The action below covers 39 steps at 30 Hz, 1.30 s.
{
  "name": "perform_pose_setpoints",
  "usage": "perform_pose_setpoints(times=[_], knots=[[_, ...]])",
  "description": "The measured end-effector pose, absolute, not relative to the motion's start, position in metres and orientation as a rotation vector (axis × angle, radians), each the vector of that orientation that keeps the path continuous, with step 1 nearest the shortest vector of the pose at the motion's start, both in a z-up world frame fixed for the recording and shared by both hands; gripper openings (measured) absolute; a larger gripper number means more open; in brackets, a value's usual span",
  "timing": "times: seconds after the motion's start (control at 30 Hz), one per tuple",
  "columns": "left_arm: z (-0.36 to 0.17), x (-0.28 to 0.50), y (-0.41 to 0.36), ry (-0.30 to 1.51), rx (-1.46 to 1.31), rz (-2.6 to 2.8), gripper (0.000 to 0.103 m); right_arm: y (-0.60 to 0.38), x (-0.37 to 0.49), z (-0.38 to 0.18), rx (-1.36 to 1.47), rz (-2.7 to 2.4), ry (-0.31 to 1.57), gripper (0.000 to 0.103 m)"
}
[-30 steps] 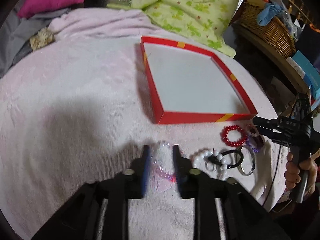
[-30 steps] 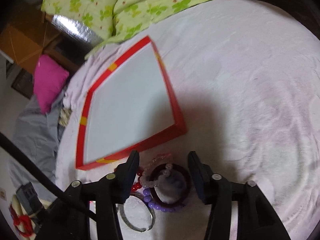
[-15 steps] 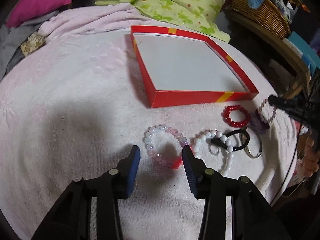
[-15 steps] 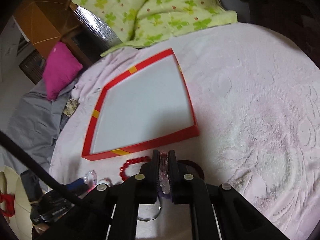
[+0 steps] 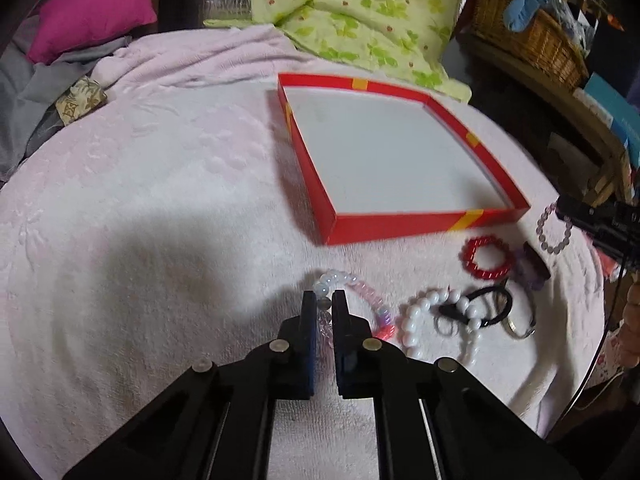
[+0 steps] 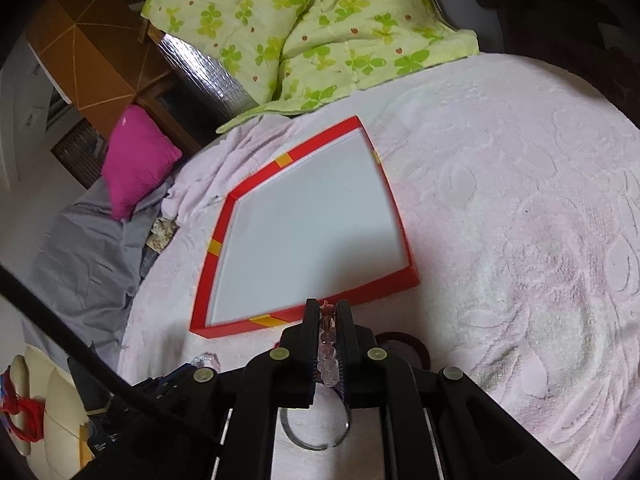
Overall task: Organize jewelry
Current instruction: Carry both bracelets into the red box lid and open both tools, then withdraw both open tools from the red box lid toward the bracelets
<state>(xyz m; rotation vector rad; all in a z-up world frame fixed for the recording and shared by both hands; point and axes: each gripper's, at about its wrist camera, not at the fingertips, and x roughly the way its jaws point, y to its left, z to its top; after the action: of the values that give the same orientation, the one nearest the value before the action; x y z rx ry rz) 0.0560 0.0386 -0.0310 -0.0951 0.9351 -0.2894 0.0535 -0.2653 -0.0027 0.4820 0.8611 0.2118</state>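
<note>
A shallow red box [image 5: 404,225] with a white floor lies empty on the pink bedspread; it also shows in the right wrist view [image 6: 224,224]. My left gripper [image 5: 323,305] is shut on a pink and white bead bracelet [image 5: 362,289] that rests on the spread. My right gripper [image 6: 329,317] is shut on a pale pink bead bracelet [image 6: 327,354], held near the box's near edge; this bracelet also shows hanging from it in the left wrist view [image 5: 554,229]. A red bead bracelet [image 5: 486,258], a white bead strand [image 5: 434,312] and a black hair tie [image 5: 490,308] lie right of my left gripper.
A dark bangle [image 6: 404,346] and a clear ring [image 6: 316,436] lie under my right gripper. A green flowered quilt [image 5: 360,8] and a magenta pillow [image 5: 92,4] lie behind the box. A wicker basket [image 5: 532,44] stands on a shelf at the right.
My left gripper has closed on the pink and white bracelet. My right gripper has closed on the pale pink bracelet and lifted it toward the box.
</note>
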Motion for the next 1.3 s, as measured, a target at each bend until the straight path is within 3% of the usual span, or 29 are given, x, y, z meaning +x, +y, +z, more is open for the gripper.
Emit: perform_pose_setpoints(times=[0.5,0.9,0.97,1.03,1.1,1.3], knots=[[0.044,0.058,0.001,0.721,-0.120,-0.442,0.008,-0.246,0.093,0.004,0.539,0.204,0.780,0.009],[0.011,0.131,-0.024,0.746,-0.099,-0.320,0.008,-0.230,0.148,-0.028,0.487,0.161,0.831,0.012],[0.009,0.134,-0.023,0.759,-0.086,-0.298,0.013,-0.237,0.151,-0.030,0.498,0.135,0.840,0.013],[0.009,0.131,-0.022,0.754,-0.064,-0.289,0.025,-0.245,0.151,-0.029,0.511,0.116,0.842,0.033],[0.012,0.126,-0.017,0.739,-0.031,-0.246,0.050,-0.258,0.145,-0.024,0.519,0.081,0.819,0.041],[0.017,0.113,0.026,0.725,-0.120,-0.140,0.064,-0.294,0.122,-0.009,0.566,0.033,0.771,0.042]])
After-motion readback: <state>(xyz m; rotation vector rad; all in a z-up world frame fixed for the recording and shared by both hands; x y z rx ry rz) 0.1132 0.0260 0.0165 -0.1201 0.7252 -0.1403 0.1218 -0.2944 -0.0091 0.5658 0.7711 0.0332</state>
